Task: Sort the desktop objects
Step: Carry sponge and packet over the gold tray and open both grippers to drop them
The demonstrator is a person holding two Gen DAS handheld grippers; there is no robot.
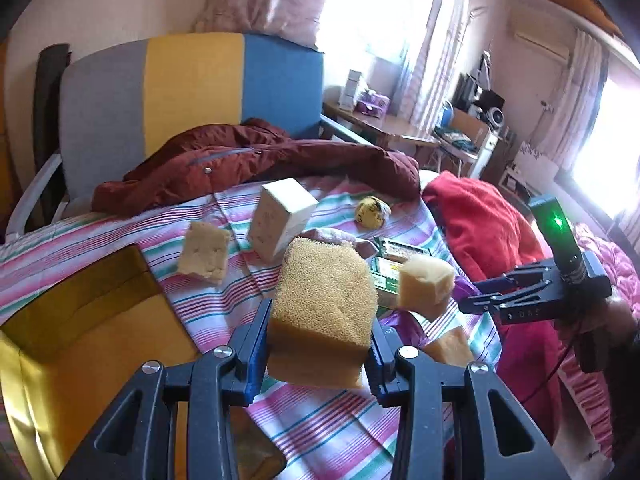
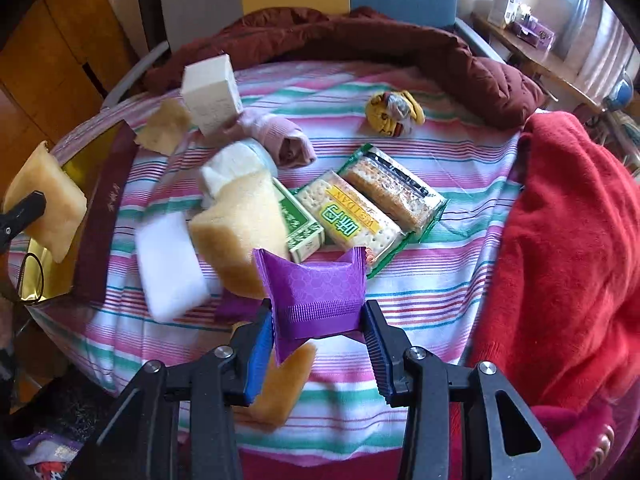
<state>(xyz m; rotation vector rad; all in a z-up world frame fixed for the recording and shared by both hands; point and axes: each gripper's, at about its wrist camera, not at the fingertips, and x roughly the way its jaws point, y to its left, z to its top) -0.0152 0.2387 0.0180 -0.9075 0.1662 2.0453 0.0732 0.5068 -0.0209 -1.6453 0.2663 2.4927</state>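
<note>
- The left gripper [image 1: 320, 344] is pinching a sponge [image 1: 324, 304], lifted above the bed [image 1: 320, 432] near the yellow box [image 1: 80, 320] at the bed's left edge.
- The right gripper [image 2: 316, 344] is clamping a purple packet [image 2: 316, 296], raised above the bed's near edge.
- Most sorting is left, I'd say: crackers [image 2: 360, 216], green box [image 2: 304, 228], white carton [image 2: 212, 92], other sponges and a toy [image 2: 394, 114] are lying mid-bed.

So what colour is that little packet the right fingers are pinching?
Purple packet, with a faint honeycomb pattern; clearest in the right wrist view.
</note>
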